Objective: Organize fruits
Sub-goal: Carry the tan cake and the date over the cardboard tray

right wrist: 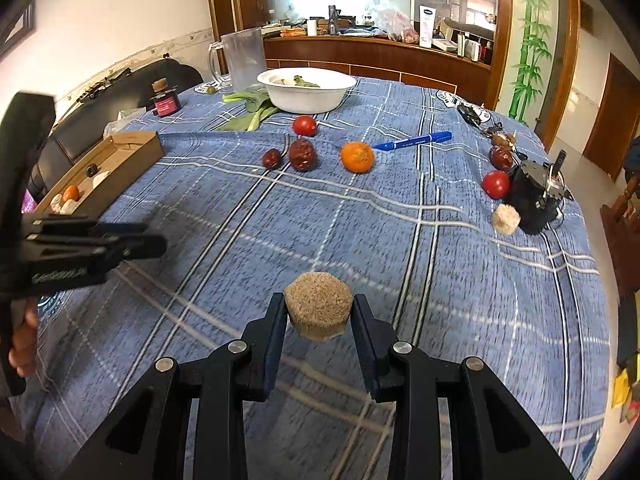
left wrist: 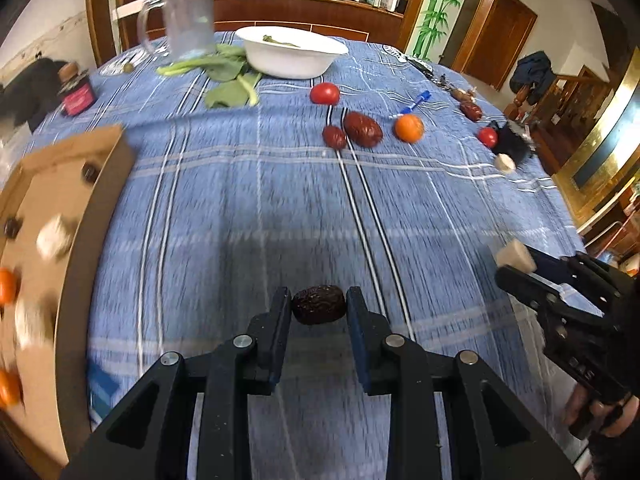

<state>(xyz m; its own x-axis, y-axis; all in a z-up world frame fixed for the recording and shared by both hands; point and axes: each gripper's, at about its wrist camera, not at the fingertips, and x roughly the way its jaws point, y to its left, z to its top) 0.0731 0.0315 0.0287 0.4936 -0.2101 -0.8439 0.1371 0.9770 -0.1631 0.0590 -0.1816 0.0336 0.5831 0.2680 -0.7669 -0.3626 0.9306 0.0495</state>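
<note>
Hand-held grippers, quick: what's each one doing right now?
Left hand-held gripper: closed on a dark dried date.
Right hand-held gripper: closed on a tan hexagonal block.

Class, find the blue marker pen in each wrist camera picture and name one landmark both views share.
Left wrist view: blue marker pen, upper right of centre, just above the orange.
Right wrist view: blue marker pen, upper right of centre, right of the orange.
Shared landmark: the white bowl at the far side.

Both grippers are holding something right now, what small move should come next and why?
Probably carry the left gripper leftward to the cardboard box and release there: it already grips a dark date, and the box already holds oranges and pale pieces.
</note>
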